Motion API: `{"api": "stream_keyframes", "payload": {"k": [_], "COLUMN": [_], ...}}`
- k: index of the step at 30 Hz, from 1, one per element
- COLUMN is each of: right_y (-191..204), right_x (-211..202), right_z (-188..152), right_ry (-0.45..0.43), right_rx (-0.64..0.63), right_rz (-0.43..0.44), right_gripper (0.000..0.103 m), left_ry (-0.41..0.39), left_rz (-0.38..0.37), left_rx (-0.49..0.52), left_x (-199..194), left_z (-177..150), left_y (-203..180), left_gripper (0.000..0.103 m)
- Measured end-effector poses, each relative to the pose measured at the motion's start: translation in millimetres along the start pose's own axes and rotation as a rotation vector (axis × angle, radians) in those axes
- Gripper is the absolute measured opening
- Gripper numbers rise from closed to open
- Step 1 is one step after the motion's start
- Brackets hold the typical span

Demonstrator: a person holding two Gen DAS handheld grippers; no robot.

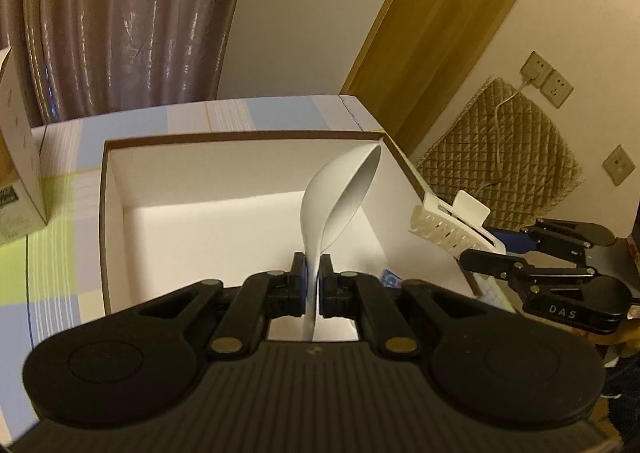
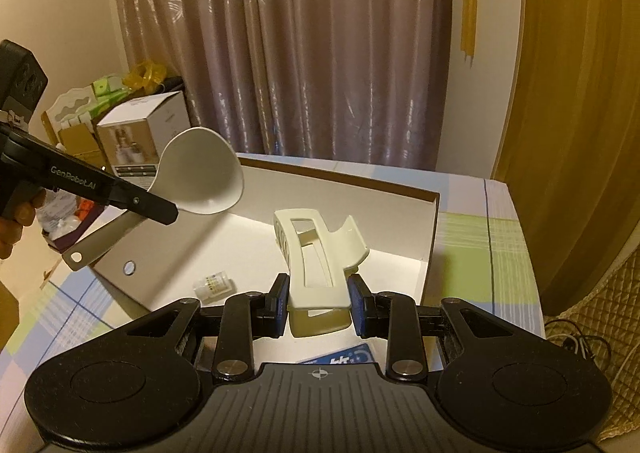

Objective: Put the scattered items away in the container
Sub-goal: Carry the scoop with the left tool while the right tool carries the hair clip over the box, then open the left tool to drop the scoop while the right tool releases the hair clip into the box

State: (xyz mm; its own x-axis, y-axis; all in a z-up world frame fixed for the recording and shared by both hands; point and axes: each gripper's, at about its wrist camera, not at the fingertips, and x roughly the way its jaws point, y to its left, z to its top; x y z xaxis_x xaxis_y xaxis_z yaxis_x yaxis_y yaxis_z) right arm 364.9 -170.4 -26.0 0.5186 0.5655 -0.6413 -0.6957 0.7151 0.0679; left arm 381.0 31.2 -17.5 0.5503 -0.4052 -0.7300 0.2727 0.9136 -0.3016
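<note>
While the smooth white plastic spoon [image 1: 340, 193] is pinched by the left gripper [image 1: 313, 285], the ribbed cream hair claw [image 2: 320, 261] is clamped by the right gripper [image 2: 319, 305]. Both are held over the rectangular white box [image 1: 116, 181] — matte inside.

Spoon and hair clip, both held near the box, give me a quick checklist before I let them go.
1. Left gripper shut on the spoon handle: ok.
2. Right gripper fingers clamp the hair clip: ok.
3. Spoon bowl above the box opening: ok.
4. Hair clip over the box interior: ok in the right wrist view; its base sits near the front edge.
5. Box floor free below: cannot tell, partly hidden.
6. Small bottle outside the box, yet to be tidied: not ok.
</note>
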Motion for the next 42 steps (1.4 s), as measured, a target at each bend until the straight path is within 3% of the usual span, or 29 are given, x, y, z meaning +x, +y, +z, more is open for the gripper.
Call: {"api": "stream_keyframes", "payload": {"k": [10,18,25,31,35,42], "right_y": [-10.2,-15.2,-19.4,-23.0,-22.8,-22.0], "right_x": [40.9,73.8,85.4,92.8,94.3,96.7], "right_z": [9.3,6.4,1.8,-4.0,-6.2,-6.4], "right_ry": [0.062,0.127,0.171,0.196,0.204,0.21], "right_rx": [0.015,0.054,0.057,0.064,0.062,0.061], "right_rz": [-0.044,-0.072,-0.079,-0.08,-0.072,-0.065], "right_gripper": [0.033,0.033,0.033,0.033,0.033,0.033], "left_ry": [0.019,0.061,0.122,0.227,0.237,0.201], "left_rz": [0.039,0.069,0.09,0.129,0.138,0.18], "left_rx": [-0.026,-0.111,-0.152,-0.187,-0.202,-0.184], "left_x": [39.6,81.3,111.8,136.4,138.5,123.1], "left_z": [13.7,10.2,4.2,-4.6,-7.5,-6.1], "left_y": [5.7,10.7,21.5,30.9,33.5,36.2], "left_gripper": [0.003,0.003,0.003,0.003,0.012,0.012]}}
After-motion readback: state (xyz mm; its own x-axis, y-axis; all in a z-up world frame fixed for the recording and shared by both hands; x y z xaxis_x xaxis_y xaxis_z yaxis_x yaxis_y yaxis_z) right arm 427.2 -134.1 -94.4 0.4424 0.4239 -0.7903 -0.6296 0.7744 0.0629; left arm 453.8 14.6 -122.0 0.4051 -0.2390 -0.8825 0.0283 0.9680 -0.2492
